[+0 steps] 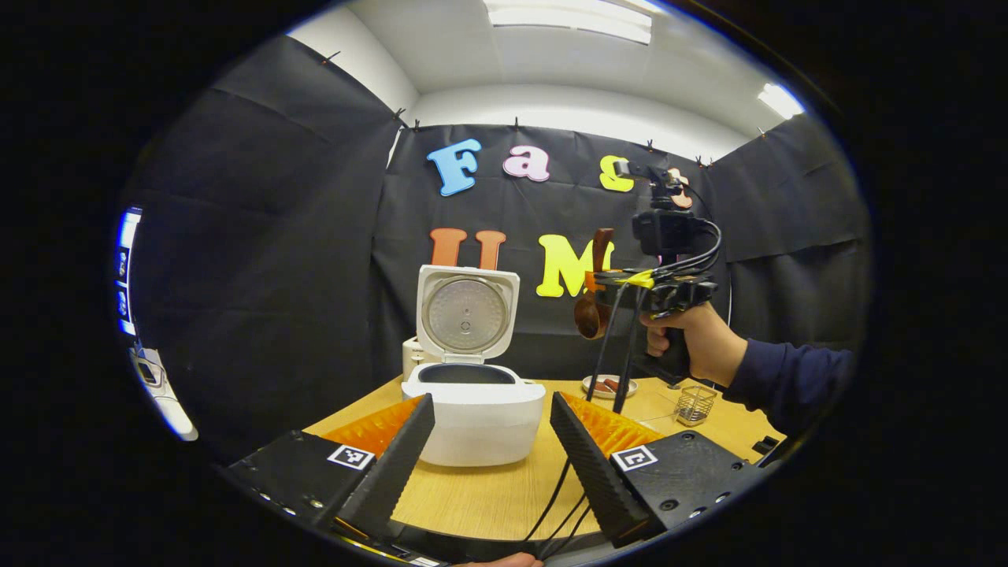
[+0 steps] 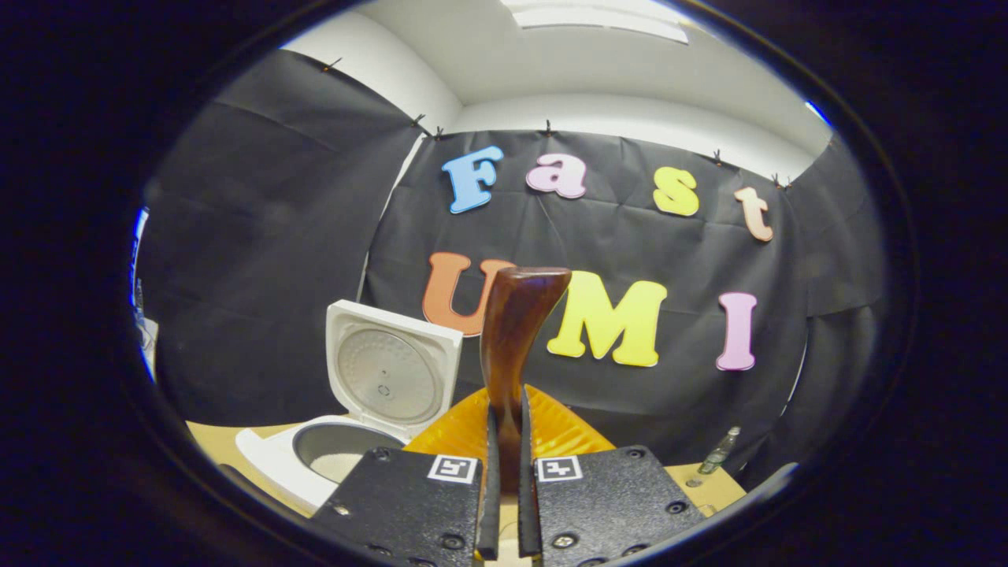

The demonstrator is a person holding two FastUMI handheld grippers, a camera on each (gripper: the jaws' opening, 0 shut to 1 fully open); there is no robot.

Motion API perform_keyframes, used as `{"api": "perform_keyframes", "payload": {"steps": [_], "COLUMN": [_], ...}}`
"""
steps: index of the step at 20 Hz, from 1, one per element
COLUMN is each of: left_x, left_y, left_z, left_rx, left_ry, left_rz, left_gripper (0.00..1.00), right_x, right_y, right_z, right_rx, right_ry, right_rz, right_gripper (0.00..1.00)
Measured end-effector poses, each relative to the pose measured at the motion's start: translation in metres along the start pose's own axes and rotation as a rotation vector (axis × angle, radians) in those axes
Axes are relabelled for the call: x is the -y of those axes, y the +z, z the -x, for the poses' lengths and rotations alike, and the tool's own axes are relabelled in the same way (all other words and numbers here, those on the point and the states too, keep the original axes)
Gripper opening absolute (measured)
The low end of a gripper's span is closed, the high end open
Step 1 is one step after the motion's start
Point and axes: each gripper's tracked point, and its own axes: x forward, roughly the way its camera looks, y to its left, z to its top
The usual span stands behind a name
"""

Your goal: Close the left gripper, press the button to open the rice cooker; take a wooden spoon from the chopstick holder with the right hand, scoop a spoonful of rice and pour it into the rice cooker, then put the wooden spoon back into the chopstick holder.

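The white rice cooker (image 1: 476, 417) stands on the wooden table (image 1: 488, 492) with its lid (image 1: 466, 313) raised upright. My left gripper (image 1: 492, 403) is open, its fingers flanking the cooker from the near side without touching it. High to the right of the cooker, a hand (image 1: 693, 342) holds my right gripper (image 1: 618, 283), shut on the brown wooden spoon (image 1: 591, 311), whose bowl hangs down. In the right gripper view, the spoon handle (image 2: 516, 331) rises from between my right gripper's (image 2: 506, 398) fingers, with the open cooker (image 2: 303, 457) lower left.
A small wire chopstick holder (image 1: 696, 403) stands on the table under the hand's sleeve. A small plate (image 1: 605, 386) with reddish bits lies behind it. Cables hang from the right gripper across the table. A small bottle (image 2: 720, 450) stands at the far right.
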Motion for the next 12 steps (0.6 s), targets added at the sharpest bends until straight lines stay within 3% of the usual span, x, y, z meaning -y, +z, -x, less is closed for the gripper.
{"api": "perform_keyframes", "payload": {"steps": [7, 12], "left_x": [0.03, 0.045], "left_y": [0.013, 0.021], "left_z": [-0.006, -0.006], "left_rx": [0.024, 0.034], "left_ry": [-0.011, -0.01], "left_rz": [-0.038, -0.06], "left_gripper": [0.94, 0.94], "right_x": [0.075, 0.147], "right_y": [-0.006, -0.024], "right_z": [0.055, 0.074], "right_rx": [-0.014, -0.04], "right_ry": [-0.041, -0.133], "right_rz": [-0.028, -0.102], "right_gripper": [0.15, 0.16]}}
